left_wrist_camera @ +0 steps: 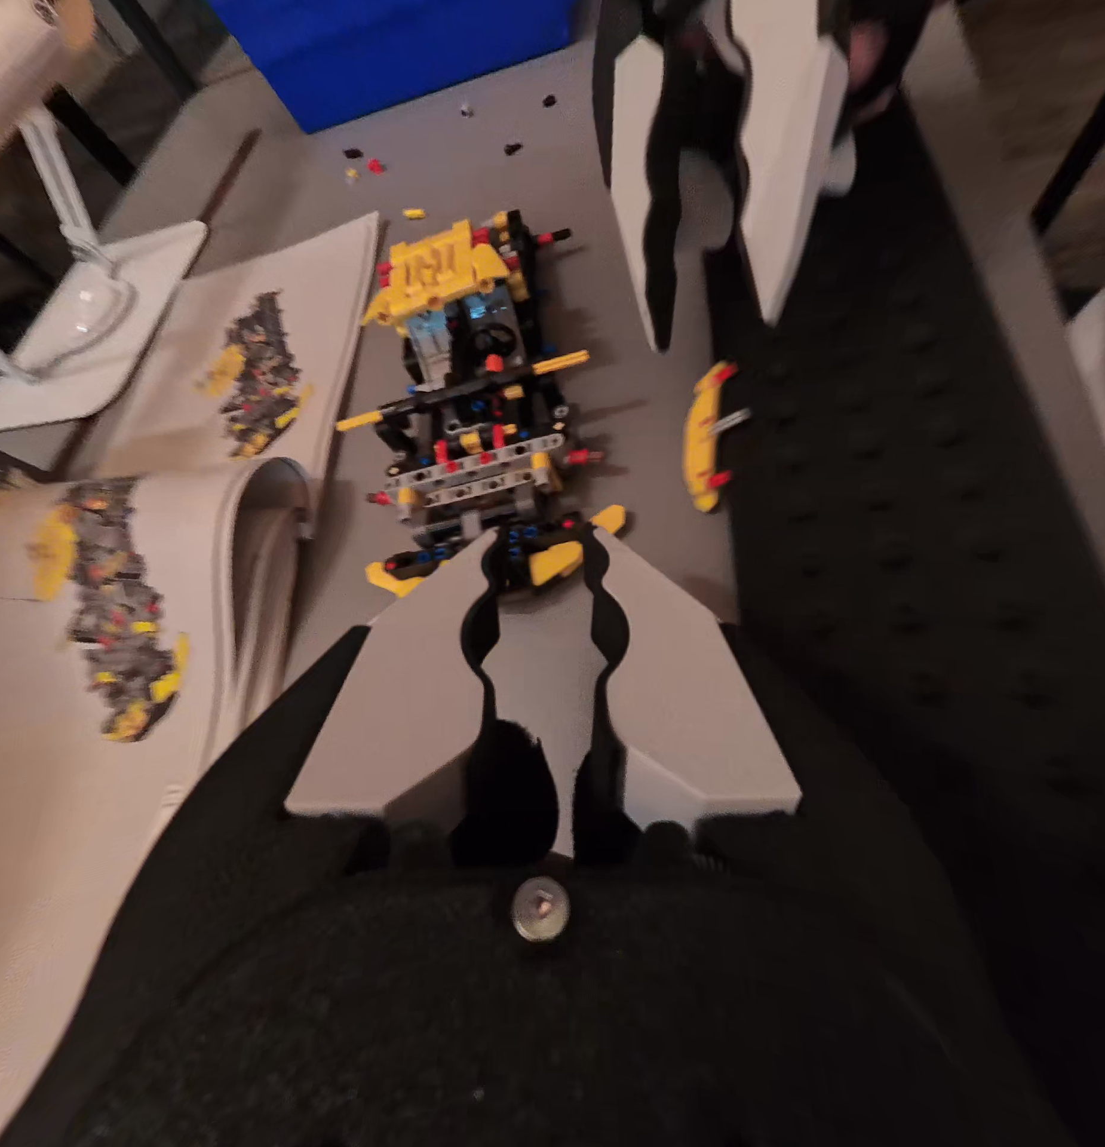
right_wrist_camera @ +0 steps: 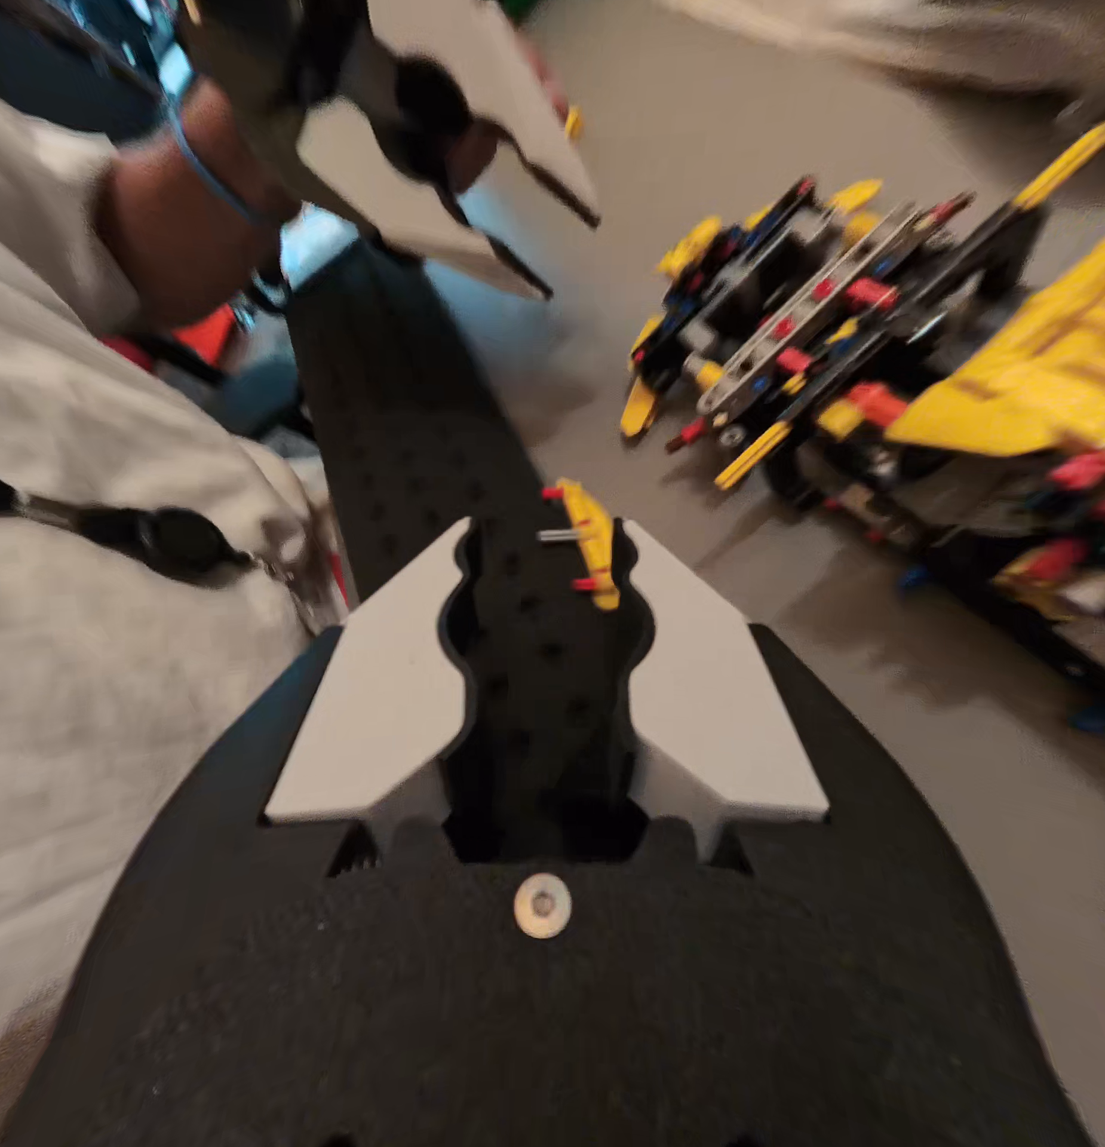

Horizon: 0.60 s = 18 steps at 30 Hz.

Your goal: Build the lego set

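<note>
The half-built car (left_wrist_camera: 475, 397) lies on the grey counter (left_wrist_camera: 649, 496), midway across it, beside an open manual (left_wrist_camera: 184, 472). The left claw (left_wrist_camera: 541, 546) is released, its tips spread just over the car's near end, gripping nothing. A loose yellow arch piece (left_wrist_camera: 704, 434) with red pins lies at the edge of a black mat (left_wrist_camera: 910, 558) along the counter's right side. The right claw (right_wrist_camera: 547, 527) is also released, hanging above the mat with the arch piece (right_wrist_camera: 590, 543) just beyond its tips. Small stray bits (left_wrist_camera: 370, 166) lie near a blue box (left_wrist_camera: 401, 49) at the far edge.
</note>
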Each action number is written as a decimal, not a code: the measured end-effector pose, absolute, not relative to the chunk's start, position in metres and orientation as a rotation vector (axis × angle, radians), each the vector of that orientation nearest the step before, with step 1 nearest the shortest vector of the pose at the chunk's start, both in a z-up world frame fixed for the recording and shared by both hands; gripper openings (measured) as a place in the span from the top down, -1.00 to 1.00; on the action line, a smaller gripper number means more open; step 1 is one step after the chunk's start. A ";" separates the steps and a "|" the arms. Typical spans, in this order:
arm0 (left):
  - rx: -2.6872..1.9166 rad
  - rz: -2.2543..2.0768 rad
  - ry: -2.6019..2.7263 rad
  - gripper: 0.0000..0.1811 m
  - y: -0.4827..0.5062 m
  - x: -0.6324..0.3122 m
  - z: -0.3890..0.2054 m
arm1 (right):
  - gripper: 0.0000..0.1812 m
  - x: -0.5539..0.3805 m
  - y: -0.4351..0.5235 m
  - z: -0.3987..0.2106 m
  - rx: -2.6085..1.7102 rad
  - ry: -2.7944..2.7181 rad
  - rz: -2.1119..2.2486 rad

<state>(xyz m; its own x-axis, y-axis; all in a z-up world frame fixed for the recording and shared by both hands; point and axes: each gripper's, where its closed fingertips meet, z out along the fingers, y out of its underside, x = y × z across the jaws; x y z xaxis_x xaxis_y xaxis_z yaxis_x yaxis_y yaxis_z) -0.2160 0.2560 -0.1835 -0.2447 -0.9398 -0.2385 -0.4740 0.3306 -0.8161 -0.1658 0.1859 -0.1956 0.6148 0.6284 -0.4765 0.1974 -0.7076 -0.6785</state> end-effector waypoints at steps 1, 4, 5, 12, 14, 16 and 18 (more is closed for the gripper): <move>-1.264 -0.854 1.853 0.74 0.248 -0.217 -0.183 | 0.48 -0.170 0.181 -0.205 -2.283 -0.688 0.943; -1.312 -1.026 1.837 0.74 0.228 -0.215 -0.181 | 0.53 -0.169 0.184 -0.219 -2.318 -0.703 0.800; -1.339 -1.066 1.843 0.74 0.224 -0.215 -0.183 | 0.50 -0.168 0.189 -0.216 -2.302 -0.683 0.778; -1.419 -0.941 1.837 0.74 0.233 -0.205 -0.198 | 0.59 -0.157 0.203 -0.231 -2.435 -0.614 0.741; -1.415 -0.933 1.826 0.74 0.233 -0.203 -0.196 | 0.61 -0.162 0.207 -0.235 -2.441 -0.686 0.628; -1.415 -0.942 1.819 0.74 0.232 -0.202 -0.196 | 0.65 -0.159 0.209 -0.241 -2.457 -0.792 0.442; -1.429 -0.951 1.819 0.74 0.230 -0.203 -0.199 | 0.67 -0.156 0.211 -0.243 -2.443 -0.856 0.337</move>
